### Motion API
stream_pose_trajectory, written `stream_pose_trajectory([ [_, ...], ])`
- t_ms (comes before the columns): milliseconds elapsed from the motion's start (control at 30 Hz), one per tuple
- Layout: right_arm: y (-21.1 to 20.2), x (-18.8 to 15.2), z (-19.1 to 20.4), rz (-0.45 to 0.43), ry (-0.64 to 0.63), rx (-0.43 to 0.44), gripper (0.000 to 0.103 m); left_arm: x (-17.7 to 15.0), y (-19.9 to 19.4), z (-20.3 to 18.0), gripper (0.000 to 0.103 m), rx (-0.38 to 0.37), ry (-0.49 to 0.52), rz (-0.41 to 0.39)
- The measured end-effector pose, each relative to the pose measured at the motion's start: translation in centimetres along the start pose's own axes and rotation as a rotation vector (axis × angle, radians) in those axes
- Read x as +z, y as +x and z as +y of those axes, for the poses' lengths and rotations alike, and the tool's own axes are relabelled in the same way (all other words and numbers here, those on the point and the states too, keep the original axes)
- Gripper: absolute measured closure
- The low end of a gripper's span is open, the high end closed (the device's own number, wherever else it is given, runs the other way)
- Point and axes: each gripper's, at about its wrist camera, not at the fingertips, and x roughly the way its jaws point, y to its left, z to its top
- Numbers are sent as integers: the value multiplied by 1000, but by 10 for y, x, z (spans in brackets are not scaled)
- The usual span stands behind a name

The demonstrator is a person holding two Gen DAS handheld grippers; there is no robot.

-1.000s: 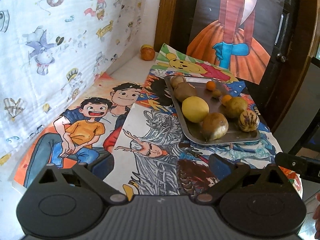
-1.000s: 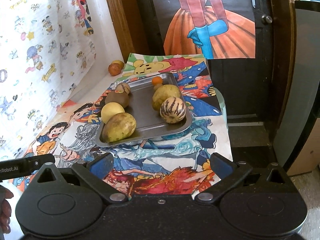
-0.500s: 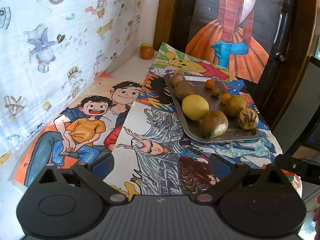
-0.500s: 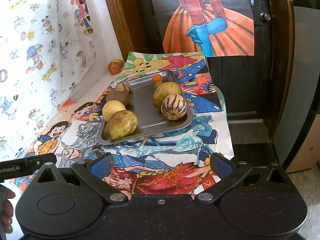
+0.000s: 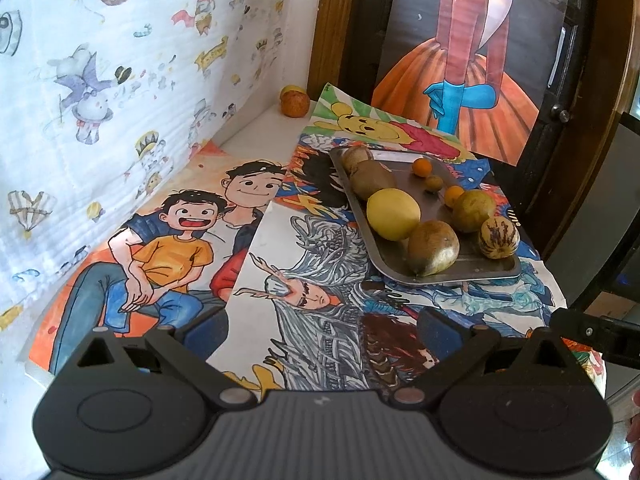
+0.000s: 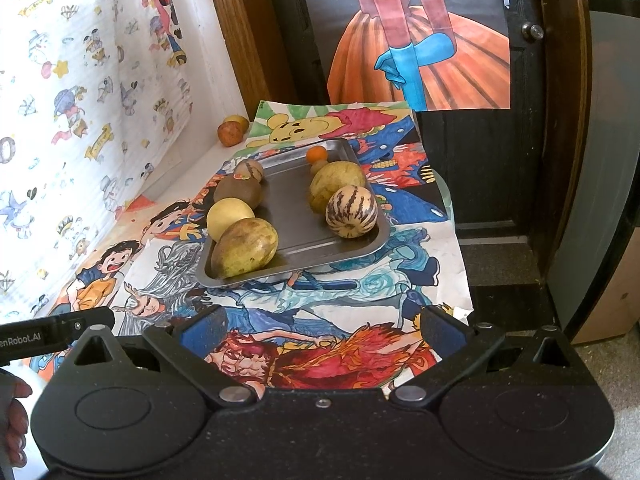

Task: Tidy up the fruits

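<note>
A metal tray (image 5: pixel 496 274) (image 6: pixel 296 196) holds several fruits in two rows: a brownish mango (image 5: pixel 432 247) (image 6: pixel 245 247), a yellow round fruit (image 5: pixel 393 213) (image 6: pixel 229 216), a kiwi (image 6: pixel 238 190), a striped melon (image 5: pixel 499 237) (image 6: pixel 351 211), a green-yellow fruit (image 5: pixel 473 210) (image 6: pixel 337 182) and small oranges (image 5: pixel 422 167) (image 6: pixel 317 153). Two more fruits (image 5: pixel 294 103) (image 6: pixel 231 133) sit apart in the far corner by the wall. My left gripper (image 5: pixel 322 330) and right gripper (image 6: pixel 322 330) are both open and empty, well short of the tray.
Cartoon drawings (image 5: pixel 168 240) (image 6: pixel 360 292) cover the table. A patterned cloth (image 5: pixel 100 100) hangs on the left wall. A dark wooden door with a poster (image 6: pixel 424 40) stands behind. The table's right edge drops to the floor (image 6: pixel 500 264).
Both grippers have drawn back slightly from the tray. The fruits have not moved, and both grippers stay open.
</note>
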Motion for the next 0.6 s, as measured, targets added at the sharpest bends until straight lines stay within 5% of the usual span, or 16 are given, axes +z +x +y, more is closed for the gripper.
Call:
stream_pose_trajectory([
  [600,2,-1,0,7,2,-1,1,-1,2,1,1,1,-1,3],
])
